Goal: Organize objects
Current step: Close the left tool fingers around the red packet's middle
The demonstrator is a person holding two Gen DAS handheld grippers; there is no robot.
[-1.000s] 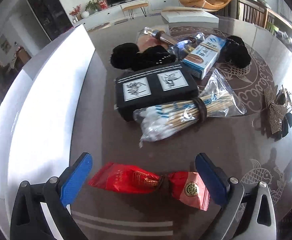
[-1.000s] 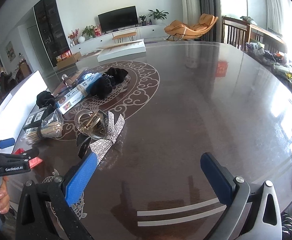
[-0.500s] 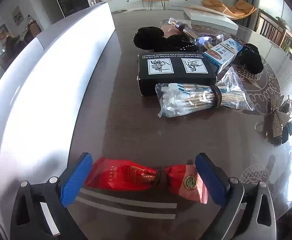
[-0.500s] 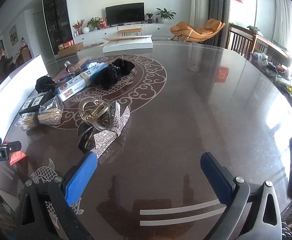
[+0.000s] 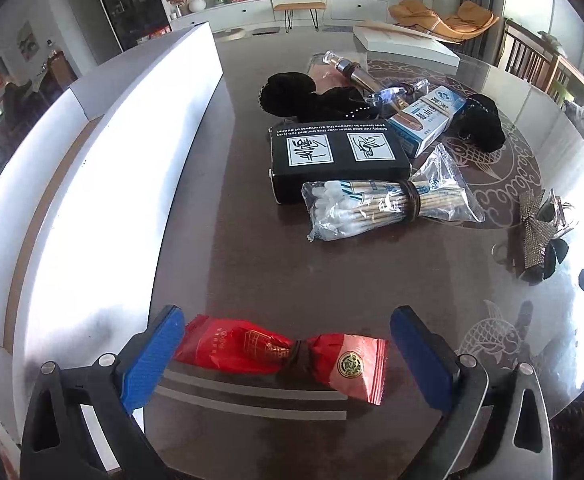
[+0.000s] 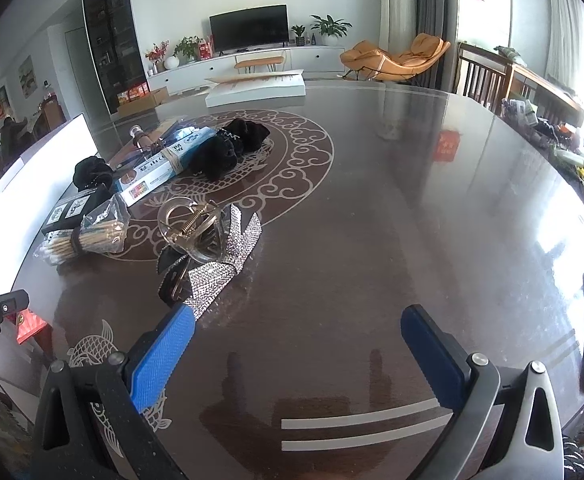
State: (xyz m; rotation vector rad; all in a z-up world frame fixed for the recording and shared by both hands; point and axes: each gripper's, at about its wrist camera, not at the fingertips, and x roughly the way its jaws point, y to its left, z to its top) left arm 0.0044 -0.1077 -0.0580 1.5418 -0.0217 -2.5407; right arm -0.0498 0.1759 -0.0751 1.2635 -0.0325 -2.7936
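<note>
Left tongs (image 5: 286,354) spread wide, blue pads either side of a red crinkled foil packet pinched at the middle like a wrapped sweet (image 5: 284,350), nothing gripped yet. Packet lying flat on the dark glossy worktop (image 5: 232,248), near its front edge, beside the long white open box (image 5: 124,168) running along the left. Left pad just beside the packet's left end; right pad (image 5: 419,356) apart from its right end.

Right tongs (image 6: 295,350) also wide and empty, poised over bare worktop, a rhinestone-covered silver bow hair clip (image 6: 216,276) just ahead of the left pad (image 6: 162,354).

Further back, well apart from the packet: a clear bag of wooden cotton swabs bound with a dark band (image 5: 387,208), touching a black flat box with two white calligraphy labels (image 5: 335,156), then a blue-and-white carton (image 5: 423,120) and black fluffy scrunchies (image 5: 292,92).

Likely step: closing on the red packet to carry it into the white box.

Risks, as judged from here:
- Foil slick and puffy; closing lengthwise likely to buckle it or let it squirt out.
- Pads riding above the flat packet, closing on air.
- Packet near the edge; a nudge forward could push it off.
- Pads scraping the glossy surface if lowered hard.
</note>
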